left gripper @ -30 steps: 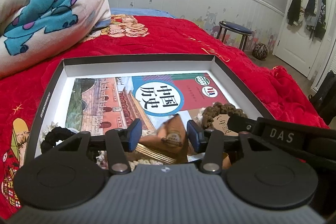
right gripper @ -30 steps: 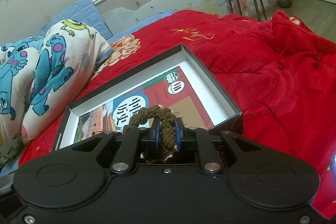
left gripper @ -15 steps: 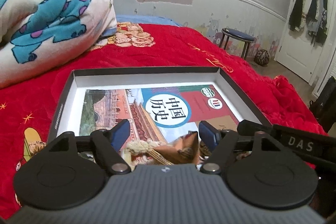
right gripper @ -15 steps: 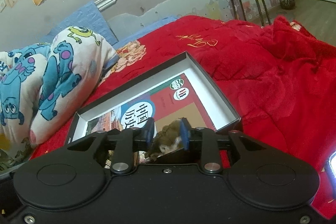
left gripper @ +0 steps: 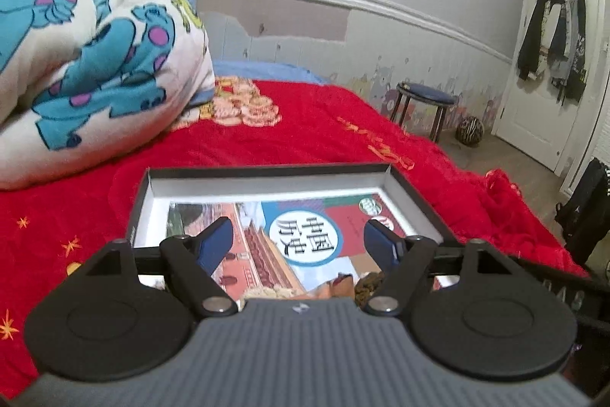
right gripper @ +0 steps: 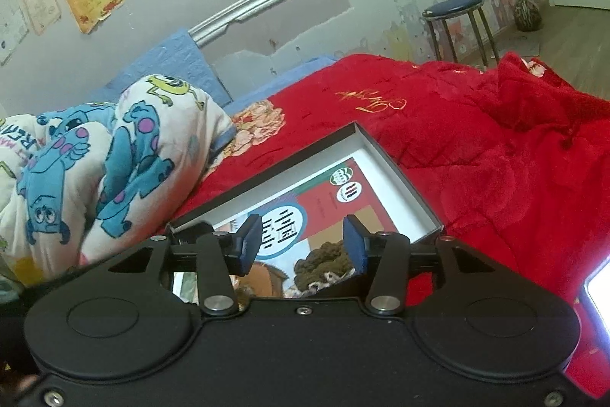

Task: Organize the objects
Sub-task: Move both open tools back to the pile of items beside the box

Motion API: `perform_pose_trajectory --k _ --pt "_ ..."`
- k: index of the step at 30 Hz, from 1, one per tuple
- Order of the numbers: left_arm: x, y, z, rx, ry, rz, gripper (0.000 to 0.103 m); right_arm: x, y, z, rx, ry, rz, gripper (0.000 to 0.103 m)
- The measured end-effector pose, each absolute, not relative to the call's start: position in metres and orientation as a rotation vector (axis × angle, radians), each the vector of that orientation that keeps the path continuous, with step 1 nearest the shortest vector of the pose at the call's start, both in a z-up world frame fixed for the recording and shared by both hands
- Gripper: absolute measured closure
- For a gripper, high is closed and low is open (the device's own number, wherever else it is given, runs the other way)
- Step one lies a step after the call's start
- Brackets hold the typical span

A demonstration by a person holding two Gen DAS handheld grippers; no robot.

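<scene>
Left wrist view shows you the bed (left gripper: pixel 305 140) under its red blanket, a cartoon-print quilt (left gripper: pixel 95 56) bundled at its head. On the blanket lies your shallow black box (left gripper: pixel 411 193), a history book (left gripper: pixel 305 235) flat inside it. Your left gripper (left gripper: pixel 299 243) hangs over the book, fingers wide apart, nothing between them. Your right gripper (right gripper: pixel 301 246) is opening; the brown braided cord (right gripper: pixel 324 258) lies on the book just below, free of its fingers.
</scene>
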State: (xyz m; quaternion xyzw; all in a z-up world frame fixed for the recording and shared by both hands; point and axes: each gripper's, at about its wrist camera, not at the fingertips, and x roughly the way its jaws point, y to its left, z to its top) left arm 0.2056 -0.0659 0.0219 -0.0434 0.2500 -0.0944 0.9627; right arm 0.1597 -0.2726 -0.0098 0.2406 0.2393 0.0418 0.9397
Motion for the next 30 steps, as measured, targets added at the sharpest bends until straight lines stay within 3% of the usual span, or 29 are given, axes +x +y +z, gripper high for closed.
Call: perform_pose_trajectory --k 19,30 --pt "0.155 -0.041 0.091 -0.048 0.306 -0.244 0.013 0.097 -0.259 0.071 0.487 0.380 -0.006 0.055" --pt "0.108 -0.023 0.051 0.001 0.388 -0.180 0.011 0.060 -0.239 0.069 0.465 0.374 -0.083 0.053"
